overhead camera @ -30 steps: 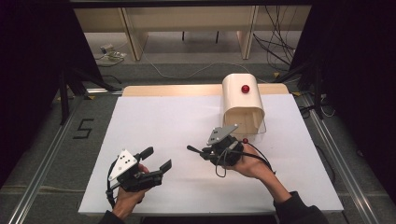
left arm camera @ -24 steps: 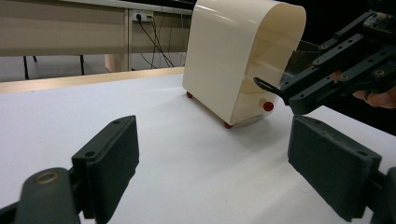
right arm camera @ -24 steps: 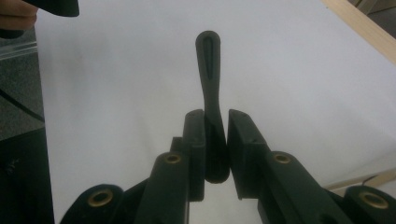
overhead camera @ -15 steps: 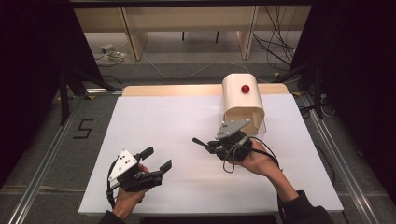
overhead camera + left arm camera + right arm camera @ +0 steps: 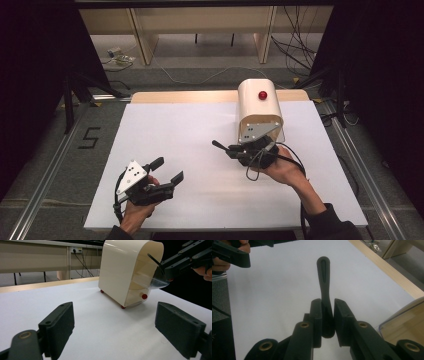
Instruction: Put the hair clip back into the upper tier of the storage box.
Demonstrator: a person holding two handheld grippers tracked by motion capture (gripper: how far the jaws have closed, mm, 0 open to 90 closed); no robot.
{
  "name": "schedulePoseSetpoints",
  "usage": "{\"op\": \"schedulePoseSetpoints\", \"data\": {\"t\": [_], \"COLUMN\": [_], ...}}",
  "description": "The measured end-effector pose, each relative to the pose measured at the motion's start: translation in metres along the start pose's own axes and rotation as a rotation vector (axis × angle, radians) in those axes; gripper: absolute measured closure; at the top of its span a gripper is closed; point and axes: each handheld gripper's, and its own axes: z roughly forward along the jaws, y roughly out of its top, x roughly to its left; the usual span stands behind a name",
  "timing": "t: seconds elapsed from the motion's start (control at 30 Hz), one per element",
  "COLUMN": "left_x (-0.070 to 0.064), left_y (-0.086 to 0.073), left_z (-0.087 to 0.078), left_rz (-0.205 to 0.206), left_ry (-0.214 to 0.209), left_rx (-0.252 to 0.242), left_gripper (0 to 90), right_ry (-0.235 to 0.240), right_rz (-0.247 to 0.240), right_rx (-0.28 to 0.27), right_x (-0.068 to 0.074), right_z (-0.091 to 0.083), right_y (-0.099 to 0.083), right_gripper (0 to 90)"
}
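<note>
- Clearly the right gripper (image 5: 327, 322) is clamped on a slim black handle (image 5: 323, 277); both jaws press its lower end from either side, and the rest of it juts out past the jaw tips over the white counter (image 5: 190, 145)
- in the high view that same right gripper (image 5: 239, 149) sits just in front of the cream bread-bin-shaped box (image 5: 258, 107), with the black handle (image 5: 219, 145) pointing away from the box toward the middle of the counter
- the left gripper view shows a clear rounded piece (image 5: 157, 281) at the box's open face, right beside the right gripper's jaws; whether the handle belongs to it I cannot tell
- the left gripper (image 5: 115, 330) is spread wide with nothing between its jaws; it hovers low over the counter, well apart from the box (image 5: 125, 270)
- handling, as a judgement: the handle looks stiff, light and smooth, probably hard plastic, so it could pivot or slip in a narrow pinch; the present hold near its thick base seems the sound place, since the thin far end would give less purchase
- the box looks light and stands on small red feet (image 5: 123, 307), so a hard pull might slide it; the free left gripper could steady its wall.
</note>
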Motion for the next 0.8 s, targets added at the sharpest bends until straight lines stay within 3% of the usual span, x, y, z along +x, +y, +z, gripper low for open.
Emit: {"op": "schedulePoseSetpoints", "data": {"t": [0.33, 0.8], "left_x": [-0.001, -0.001], "left_y": [0.0, 0.0], "left_z": [0.0, 0.0], "left_rz": [0.019, 0.01], "left_ry": [0.002, 0.004], "left_rx": [0.001, -0.002], "left_gripper": [15.5, 15.6], "right_ry": [-0.026, -0.059], "right_rz": [0.015, 0.033], "right_rx": [-0.027, -0.048], "right_x": [-0.007, -0.017], "right_z": [-0.013, -0.028], "right_y": [0.0, -0.003], "right_gripper": [78.4, 78.4]}}
